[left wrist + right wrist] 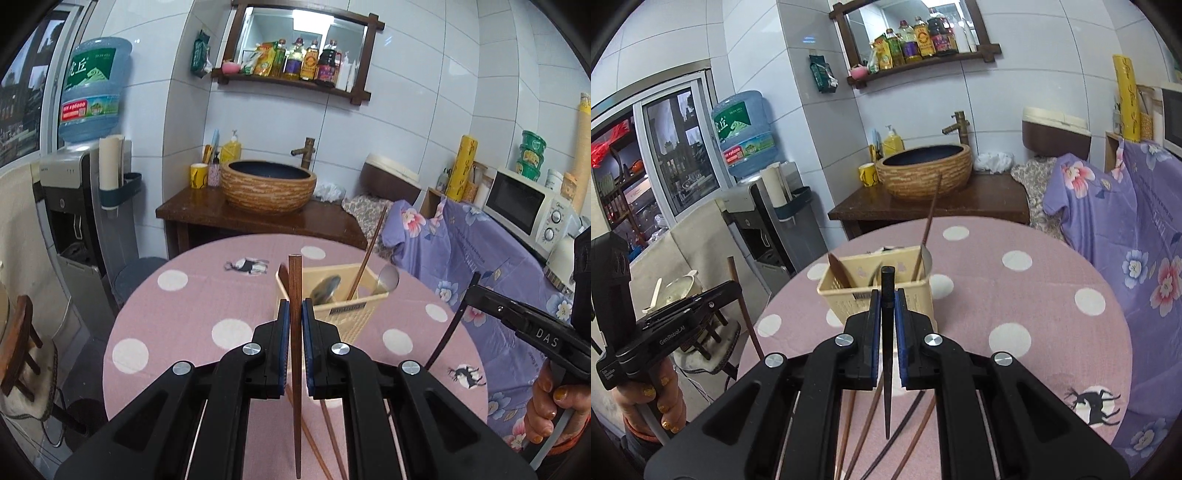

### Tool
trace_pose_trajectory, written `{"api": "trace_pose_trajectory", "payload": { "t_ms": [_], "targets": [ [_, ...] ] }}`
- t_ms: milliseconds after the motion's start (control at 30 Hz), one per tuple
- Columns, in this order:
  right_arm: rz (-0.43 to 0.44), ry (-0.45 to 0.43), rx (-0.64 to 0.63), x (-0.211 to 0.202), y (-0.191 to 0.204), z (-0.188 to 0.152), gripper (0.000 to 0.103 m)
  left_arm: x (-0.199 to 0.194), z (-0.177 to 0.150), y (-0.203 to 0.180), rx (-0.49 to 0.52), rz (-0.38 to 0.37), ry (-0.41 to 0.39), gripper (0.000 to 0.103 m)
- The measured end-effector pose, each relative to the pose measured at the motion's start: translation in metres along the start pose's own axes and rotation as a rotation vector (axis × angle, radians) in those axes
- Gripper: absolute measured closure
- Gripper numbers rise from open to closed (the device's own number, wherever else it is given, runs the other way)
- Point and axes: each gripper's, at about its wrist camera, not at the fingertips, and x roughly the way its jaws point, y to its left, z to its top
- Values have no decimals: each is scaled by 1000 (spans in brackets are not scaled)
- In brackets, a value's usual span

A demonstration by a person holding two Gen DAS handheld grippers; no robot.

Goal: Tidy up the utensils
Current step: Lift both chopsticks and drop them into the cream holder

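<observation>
The left gripper [294, 314] has its fingers [283, 314] pinched tight on a brown chopstick [295, 350], which stands nearly upright between the blue pads. The right gripper [887, 306] is likewise clamped on a black chopstick [887, 332], thick end up. From the left wrist view, the right gripper shows at about three o'clock, its black chopstick hanging down from the fingers. Just beyond both pairs of fingers, toward twelve o'clock, a cream basket [343, 314] sits on the table [184, 314] with its pink dotted cloth, holding spoons [325, 288] and one tall chopstick [369, 251] leaning toward one o'clock. More chopsticks [864, 432] lie loose on the cloth under the right gripper, at six o'clock.
</observation>
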Motion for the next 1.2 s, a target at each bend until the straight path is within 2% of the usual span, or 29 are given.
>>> {"api": "trace_pose_trajectory", "payload": {
  "t_ms": [333,433,567,667,867,1200],
  "targets": [
    [-51,-152,19,-5,14,97,95,-14,98,-25,-13,-2,-183,95],
    [-68,-194,36,0,16,119,95,-7,117,-34,-23,2,-227,95],
    [-86,-232,46,9,17,135,95,9,125,-43,-5,43,-277,95],
    [-118,-249,29,21,17,133,95,24,123,-41,-18,60,-300,95],
    [-144,-198,30,62,8,106,95,61,98,-30,-50,100,-281,95],
    [-141,-89,22,101,1,57,95,95,48,-19,-56,96,-164,95]
  ]
}}
